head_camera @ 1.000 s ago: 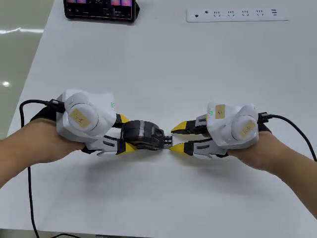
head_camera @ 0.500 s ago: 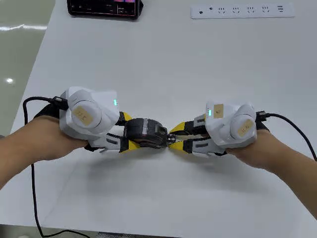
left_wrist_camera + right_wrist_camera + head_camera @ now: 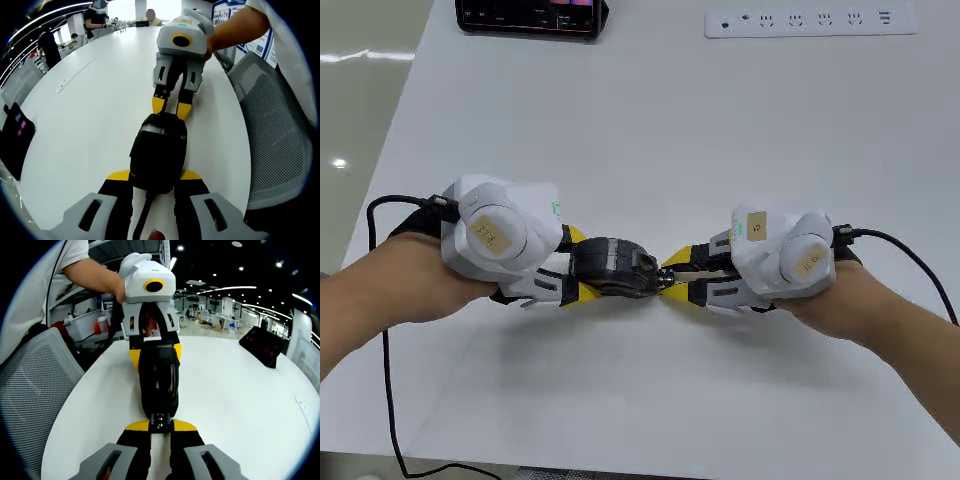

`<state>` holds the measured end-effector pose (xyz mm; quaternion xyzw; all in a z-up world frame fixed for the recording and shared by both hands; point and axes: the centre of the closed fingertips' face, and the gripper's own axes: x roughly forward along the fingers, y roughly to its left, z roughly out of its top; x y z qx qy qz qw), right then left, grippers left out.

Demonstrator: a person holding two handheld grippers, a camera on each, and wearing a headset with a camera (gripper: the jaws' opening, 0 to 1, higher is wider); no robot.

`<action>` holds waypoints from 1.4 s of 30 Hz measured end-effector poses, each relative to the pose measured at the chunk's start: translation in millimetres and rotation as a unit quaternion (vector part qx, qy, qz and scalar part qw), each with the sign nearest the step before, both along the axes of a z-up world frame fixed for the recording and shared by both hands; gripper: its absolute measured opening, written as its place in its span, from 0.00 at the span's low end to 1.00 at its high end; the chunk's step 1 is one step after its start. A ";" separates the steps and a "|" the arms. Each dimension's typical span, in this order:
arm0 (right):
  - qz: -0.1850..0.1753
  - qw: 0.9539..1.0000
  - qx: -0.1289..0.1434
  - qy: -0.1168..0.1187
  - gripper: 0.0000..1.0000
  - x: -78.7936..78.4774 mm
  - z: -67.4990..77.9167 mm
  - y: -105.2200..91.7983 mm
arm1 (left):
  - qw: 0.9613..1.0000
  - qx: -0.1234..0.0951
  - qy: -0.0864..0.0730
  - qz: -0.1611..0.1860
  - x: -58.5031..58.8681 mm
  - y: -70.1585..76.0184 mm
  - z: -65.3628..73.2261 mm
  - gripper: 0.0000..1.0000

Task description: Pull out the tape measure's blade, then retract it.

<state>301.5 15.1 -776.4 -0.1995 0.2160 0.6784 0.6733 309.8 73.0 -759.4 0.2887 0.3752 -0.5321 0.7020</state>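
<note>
At the near middle of the white table (image 3: 720, 130), the tape (image 3: 615, 268) lies on its side between the two tools. The left tool (image 3: 578, 267) has its yellow-tipped jaws clamped on the tape's dark case, one on each flank, as its own view shows (image 3: 155, 175). The right tool (image 3: 672, 277) faces it, jaws drawn nearly together and pinching the small metal hook (image 3: 159, 421) at the case's mouth. Hardly any blade shows outside the case. A power strip (image 3: 810, 22) lies along the far edge, well apart.
</note>
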 end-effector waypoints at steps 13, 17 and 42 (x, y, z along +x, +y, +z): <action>0.000 1.000 -0.005 -0.009 0.10 0.4 1.7 -5.9 | 1.000 0.005 -0.001 -0.007 -0.6 1.4 0.2 0.26; -0.003 1.000 -0.007 -0.008 0.10 -0.1 1.9 -12.4 | 1.000 0.008 -0.002 -0.006 -0.8 1.3 0.2 0.26; -0.023 0.999 -0.028 -0.013 0.10 -1.7 2.6 -50.6 | 1.000 0.020 0.000 -0.013 -1.0 2.0 -0.8 0.26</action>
